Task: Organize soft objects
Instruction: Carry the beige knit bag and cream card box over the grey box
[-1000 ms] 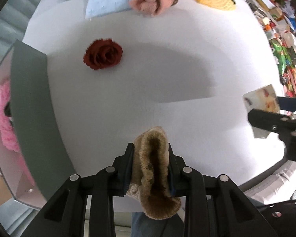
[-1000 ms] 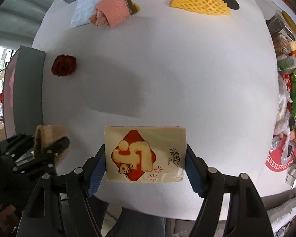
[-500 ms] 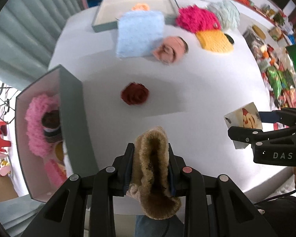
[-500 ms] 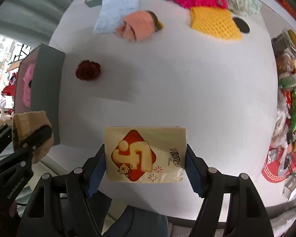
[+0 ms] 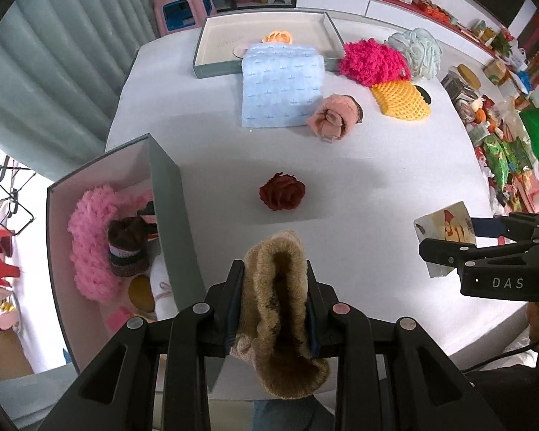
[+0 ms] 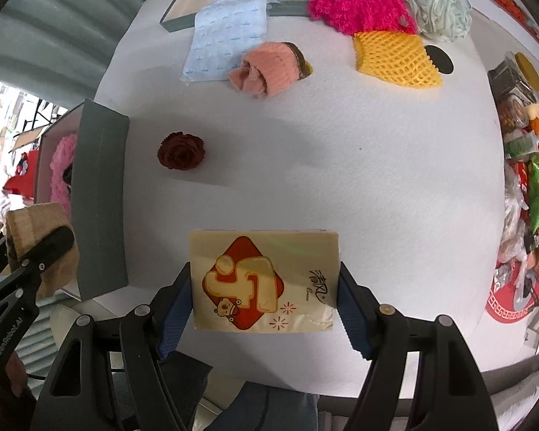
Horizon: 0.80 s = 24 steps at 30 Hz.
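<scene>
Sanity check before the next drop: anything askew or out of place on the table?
One thing: the light blue cloth is draped over the front rim of the shallow tray, half inside and half on the table. The dark red knitted rose sits alone mid-table. Nothing looks spilled or damaged.

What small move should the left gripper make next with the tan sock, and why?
Probably swing the left gripper sideways over the open box beside it and let go there. It is shut on the tan sock, held clear of the table, and the box already holds soft things such as a pink fluffy piece.
</scene>
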{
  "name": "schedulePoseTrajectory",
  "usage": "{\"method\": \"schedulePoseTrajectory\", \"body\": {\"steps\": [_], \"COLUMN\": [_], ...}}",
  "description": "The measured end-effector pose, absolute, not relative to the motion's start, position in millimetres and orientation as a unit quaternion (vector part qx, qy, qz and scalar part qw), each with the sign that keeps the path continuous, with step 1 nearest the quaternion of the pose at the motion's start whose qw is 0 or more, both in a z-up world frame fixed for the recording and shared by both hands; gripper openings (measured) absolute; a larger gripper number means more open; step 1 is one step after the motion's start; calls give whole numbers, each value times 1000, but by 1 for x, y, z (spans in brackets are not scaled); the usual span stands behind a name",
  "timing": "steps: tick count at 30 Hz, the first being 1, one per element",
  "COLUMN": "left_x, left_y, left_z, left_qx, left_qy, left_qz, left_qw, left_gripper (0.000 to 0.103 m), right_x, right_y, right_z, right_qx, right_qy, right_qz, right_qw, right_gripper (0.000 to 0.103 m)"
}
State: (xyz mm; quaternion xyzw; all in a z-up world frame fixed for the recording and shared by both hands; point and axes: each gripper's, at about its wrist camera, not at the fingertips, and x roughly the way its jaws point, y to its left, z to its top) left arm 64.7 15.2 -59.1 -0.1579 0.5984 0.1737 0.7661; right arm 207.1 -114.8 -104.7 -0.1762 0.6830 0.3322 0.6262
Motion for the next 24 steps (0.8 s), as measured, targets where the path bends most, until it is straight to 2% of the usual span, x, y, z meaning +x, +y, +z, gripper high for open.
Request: {"method": "schedulePoseTrajectory", "body": {"steps": [24], "left_x": [-42], "left_y": [125], "left_z": [-56], "left_qx": [-228], "left_qy": [549], "left_qz": [214], "left_qw": [775], "left_gripper": [31], "right_x": [124], "right_y": [-20], "right_z": [-72], "right_qx": [-204], "right_qy": [650], "right_qz": [333], "right_qw": [651], "right_gripper": [76]}}
